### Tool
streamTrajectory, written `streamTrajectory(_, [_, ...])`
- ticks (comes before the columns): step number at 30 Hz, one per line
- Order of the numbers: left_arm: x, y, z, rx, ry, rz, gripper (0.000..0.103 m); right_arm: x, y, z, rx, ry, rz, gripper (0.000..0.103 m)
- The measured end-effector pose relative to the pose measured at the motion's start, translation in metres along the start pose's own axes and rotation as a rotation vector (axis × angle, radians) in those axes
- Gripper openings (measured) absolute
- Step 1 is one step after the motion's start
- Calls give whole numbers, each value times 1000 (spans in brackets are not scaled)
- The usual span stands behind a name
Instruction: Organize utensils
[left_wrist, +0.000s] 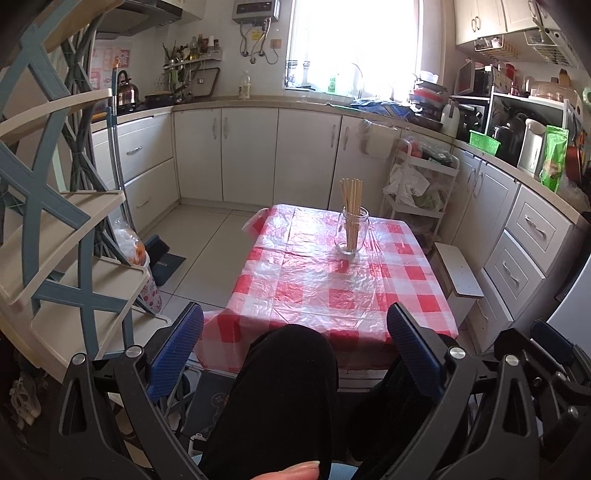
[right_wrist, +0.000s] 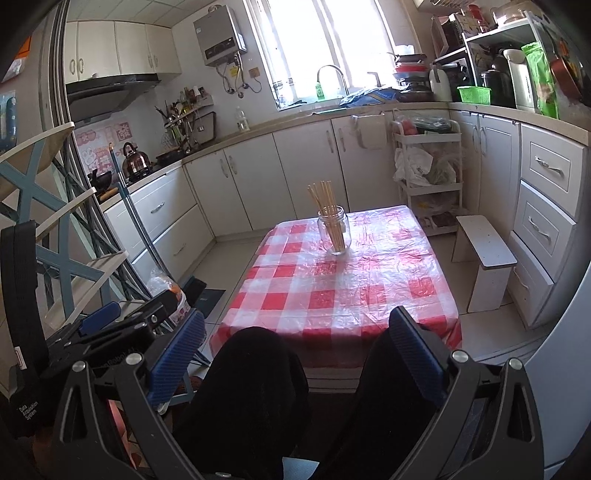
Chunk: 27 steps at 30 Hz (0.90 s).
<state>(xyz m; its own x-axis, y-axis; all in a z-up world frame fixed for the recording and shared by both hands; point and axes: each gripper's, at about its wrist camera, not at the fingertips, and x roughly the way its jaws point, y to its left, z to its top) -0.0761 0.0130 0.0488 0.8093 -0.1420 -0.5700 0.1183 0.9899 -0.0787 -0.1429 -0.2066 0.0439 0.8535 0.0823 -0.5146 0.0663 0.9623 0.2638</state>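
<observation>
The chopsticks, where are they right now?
The chopsticks stand upright in a glass jar on the red-checked table, toward its far end, in front of the white cabinets. Both views show them ahead of the open fingers, untouched.

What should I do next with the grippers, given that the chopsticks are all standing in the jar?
Probably nothing more than a check. The chopsticks stand bundled in the glass jar on the checkered table, none lying loose. Both the left gripper and right gripper are open, empty and low over your knees, so I'd ease one forward to confirm.
</observation>
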Motion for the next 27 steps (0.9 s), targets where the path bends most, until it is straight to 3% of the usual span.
streamTrajectory(27, [-23, -10, -8, 39, -46, 19, 96, -24, 1, -6, -13, -30, 13, 96])
